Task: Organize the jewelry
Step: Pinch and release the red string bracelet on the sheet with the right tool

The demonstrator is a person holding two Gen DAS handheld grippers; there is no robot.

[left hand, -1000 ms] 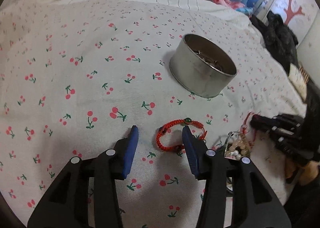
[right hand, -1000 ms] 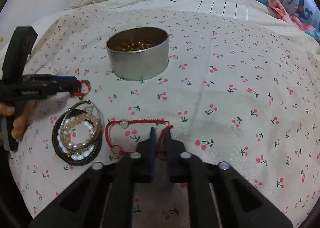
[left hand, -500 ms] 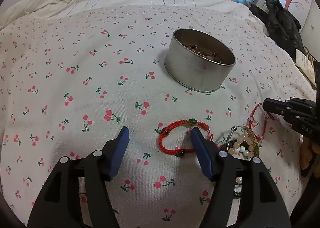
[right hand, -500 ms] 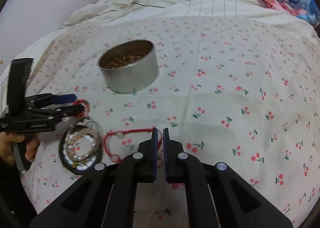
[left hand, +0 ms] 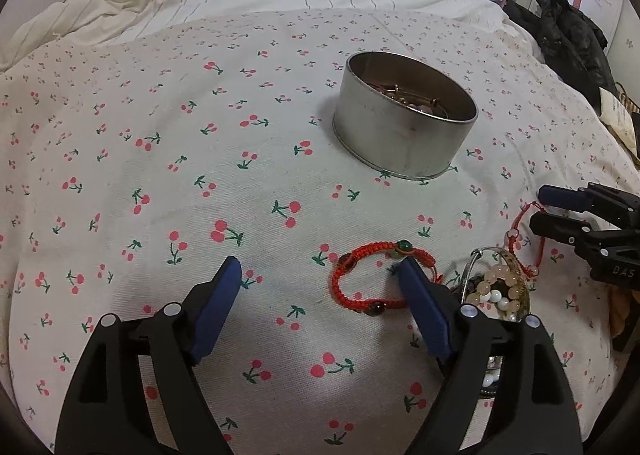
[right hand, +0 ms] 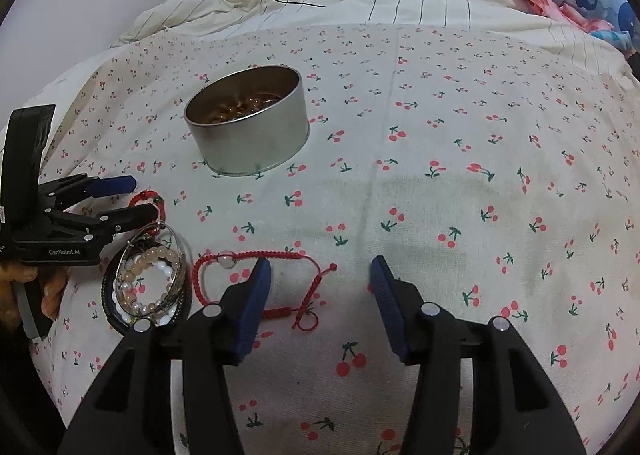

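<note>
Bed [left hand: 120,175], centre frame: tin [left hand: 404,131] kept as jewelry store. Left gripper [left hand: 320,287], right gripper [right hand: 316,283]: fingers just opened, nothing gripped; red bracelets [left hand: 376,279] laid loose below for collection.

The right hand-held gripper [right hand: 318,271] had just been opening, its blue pads clear of the red cord bracelet [right hand: 260,283] lying on the bed's cherry-print sheet [right hand: 460,159]. Left of that bracelet lay a heap of bead bracelets [right hand: 146,287]. Beyond the bracelet stood a round tin [right hand: 248,127], beads inside.
</note>
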